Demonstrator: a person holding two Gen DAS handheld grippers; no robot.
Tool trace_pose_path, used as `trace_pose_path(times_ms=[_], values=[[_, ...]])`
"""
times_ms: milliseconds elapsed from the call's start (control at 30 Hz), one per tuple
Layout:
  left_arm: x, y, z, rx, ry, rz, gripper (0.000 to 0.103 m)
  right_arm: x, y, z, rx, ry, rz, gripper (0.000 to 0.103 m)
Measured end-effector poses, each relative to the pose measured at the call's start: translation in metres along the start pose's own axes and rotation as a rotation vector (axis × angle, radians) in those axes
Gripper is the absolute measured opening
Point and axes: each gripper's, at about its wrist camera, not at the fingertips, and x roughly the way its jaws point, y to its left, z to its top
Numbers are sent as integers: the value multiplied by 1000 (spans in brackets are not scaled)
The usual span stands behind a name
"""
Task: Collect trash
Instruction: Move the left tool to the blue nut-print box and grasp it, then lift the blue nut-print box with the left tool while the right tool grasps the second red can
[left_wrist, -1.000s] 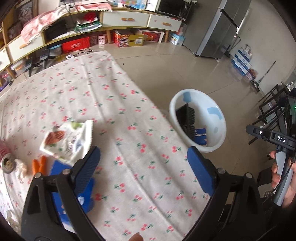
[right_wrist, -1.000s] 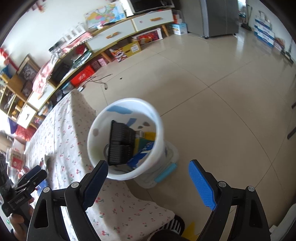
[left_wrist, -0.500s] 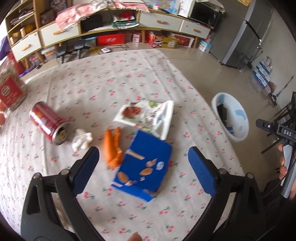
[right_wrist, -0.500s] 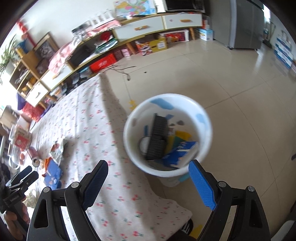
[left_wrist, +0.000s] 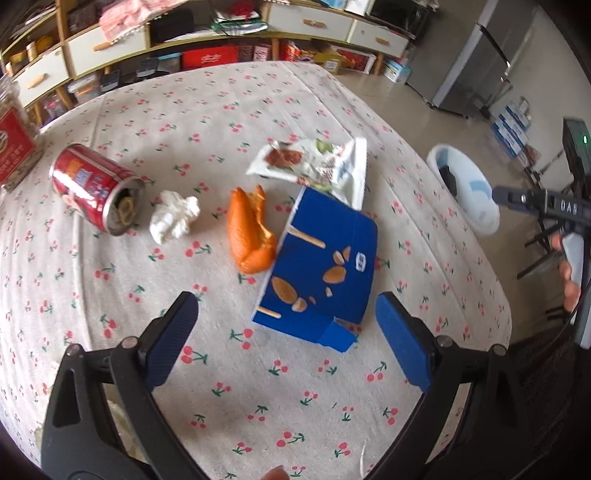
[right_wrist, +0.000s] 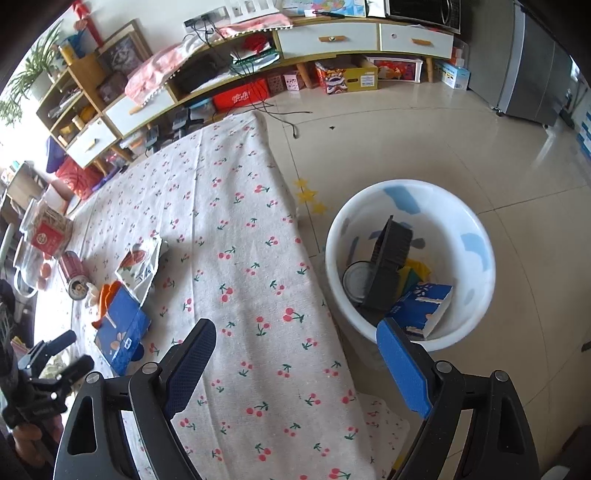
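So both grippers, left (left_wrist: 286, 336) & right (right_wrist: 295, 363), gape wide w/ nothing held; blue box (left_wrist: 319, 275) text unreadable

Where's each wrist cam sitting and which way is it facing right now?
Left wrist: on the open left gripper, above the table, looking down at the blue box; the right hand shows at the frame's right edge.
Right wrist: on the open right gripper, over the table edge, facing the white bin; the left gripper shows lower left.
Shared: blue box, red can, bin.
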Motion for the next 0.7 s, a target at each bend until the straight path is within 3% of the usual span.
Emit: trace_pose_path(times_ms=[433,467,567,700], values=[[34,-28,-1,148,47,32,96,6,-7,-3,24,22,-5,90],[33,-28,-2,148,42,35,95,5,-6,-3,25,22,-6,90],[28,-25,-3,144,36,28,75,5,-5,-4,22,23,-7,90],[16,-18,-6,109,20,7,69,5,2,-3,8,23,-8,90]])
